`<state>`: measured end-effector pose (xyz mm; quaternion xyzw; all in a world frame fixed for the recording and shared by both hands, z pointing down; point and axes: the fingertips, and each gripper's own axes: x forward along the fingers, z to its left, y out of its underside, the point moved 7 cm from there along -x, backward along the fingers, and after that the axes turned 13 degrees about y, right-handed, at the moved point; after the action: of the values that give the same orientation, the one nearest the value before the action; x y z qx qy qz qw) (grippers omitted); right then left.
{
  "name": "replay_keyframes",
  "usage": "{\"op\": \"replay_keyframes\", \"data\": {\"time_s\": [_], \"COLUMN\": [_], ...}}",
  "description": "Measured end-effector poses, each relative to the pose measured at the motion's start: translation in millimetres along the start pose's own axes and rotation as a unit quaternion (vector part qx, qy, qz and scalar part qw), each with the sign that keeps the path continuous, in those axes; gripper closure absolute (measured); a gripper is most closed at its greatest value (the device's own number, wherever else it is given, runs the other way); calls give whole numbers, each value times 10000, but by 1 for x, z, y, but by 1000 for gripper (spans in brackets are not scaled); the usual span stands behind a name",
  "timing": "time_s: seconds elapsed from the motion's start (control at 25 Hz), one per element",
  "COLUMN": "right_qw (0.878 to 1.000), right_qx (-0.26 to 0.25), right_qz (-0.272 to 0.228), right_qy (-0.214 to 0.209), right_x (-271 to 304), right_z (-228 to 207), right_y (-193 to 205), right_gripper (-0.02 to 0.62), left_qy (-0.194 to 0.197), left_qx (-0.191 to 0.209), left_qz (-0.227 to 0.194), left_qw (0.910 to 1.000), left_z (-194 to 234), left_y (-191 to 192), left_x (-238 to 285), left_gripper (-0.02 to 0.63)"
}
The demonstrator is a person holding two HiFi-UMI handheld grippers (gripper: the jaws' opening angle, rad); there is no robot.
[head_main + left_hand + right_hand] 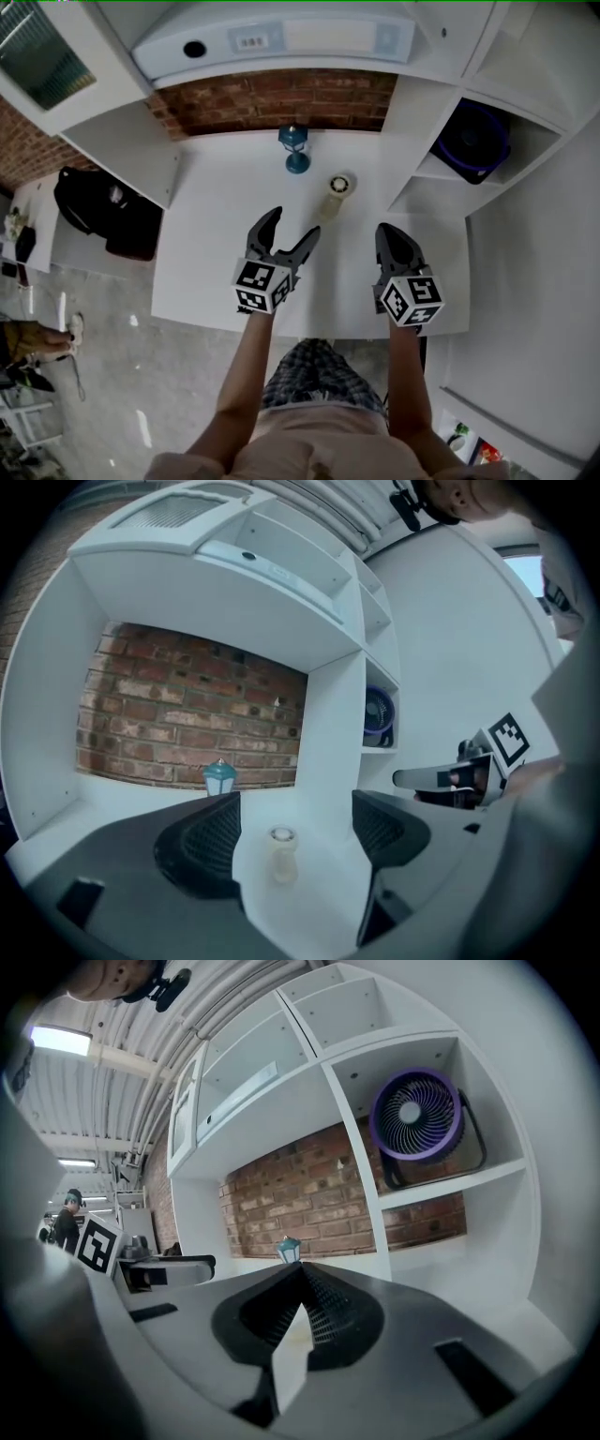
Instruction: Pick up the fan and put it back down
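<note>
The fan (473,141), purple-blue with a dark frame, stands upright in the open shelf compartment (525,155) at the right of the white table (211,244), above the table surface. It is well apart from both grippers and nothing touches it. The left gripper (292,225) is held over the middle of the table with its 2 jaws wide apart and nothing gripped. In the left gripper view a small cream bottle (281,853) shows in the gap between the jaws, but it stands further ahead on the table and does not touch them. The fan is seen there far to the right of the jaws. The right gripper (386,231) is over the right part of the table, its 2 jaws closed together at the tips and holding nothing. In the right gripper view the fan is above and to the right of the closed tips. A blue lantern (295,148) stands near the brick wall (281,98).
</note>
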<state>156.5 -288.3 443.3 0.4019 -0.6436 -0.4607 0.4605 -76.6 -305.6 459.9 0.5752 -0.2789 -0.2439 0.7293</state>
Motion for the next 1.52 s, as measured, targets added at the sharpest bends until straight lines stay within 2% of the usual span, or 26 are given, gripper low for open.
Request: {"op": "replay_keyframes", "data": {"time_s": [0.24, 0.52, 0.84, 1.12, 1.28, 1.44, 1.52], "right_qw": [9990, 9962, 9948, 9934, 9931, 9935, 9936], "right_qx": [28, 7, -70, -116, -78, -85, -98], "right_qz": [447, 865, 1005, 1133, 1162, 1135, 1126], "right_qy": [-36, -124, -144, -109, -108, -88, -75], "right_x": [43, 82, 103, 112, 112, 111, 111], "right_z": [-12, -24, -34, -41, -43, -42, -42], "right_y": [41, 79, 96, 101, 102, 100, 100], "right_gripper": [578, 578, 578, 578, 578, 578, 578], "left_qy": [-6, -94, -108, -148, -154, -197, -273], "left_qx": [-283, -542, -671, -653, -648, -463, -402], "left_qz": [390, 1001, 1491, 2181, 2568, 2988, 3147], "left_qw": [9988, 9935, 9865, 9736, 9642, 9530, 9479], "left_z": [27, 50, 63, 72, 72, 71, 71], "left_y": [43, 93, 130, 144, 150, 156, 157], "left_x": [48, 101, 156, 181, 188, 194, 195], "left_gripper": [247, 247, 247, 252, 310, 316, 347]}}
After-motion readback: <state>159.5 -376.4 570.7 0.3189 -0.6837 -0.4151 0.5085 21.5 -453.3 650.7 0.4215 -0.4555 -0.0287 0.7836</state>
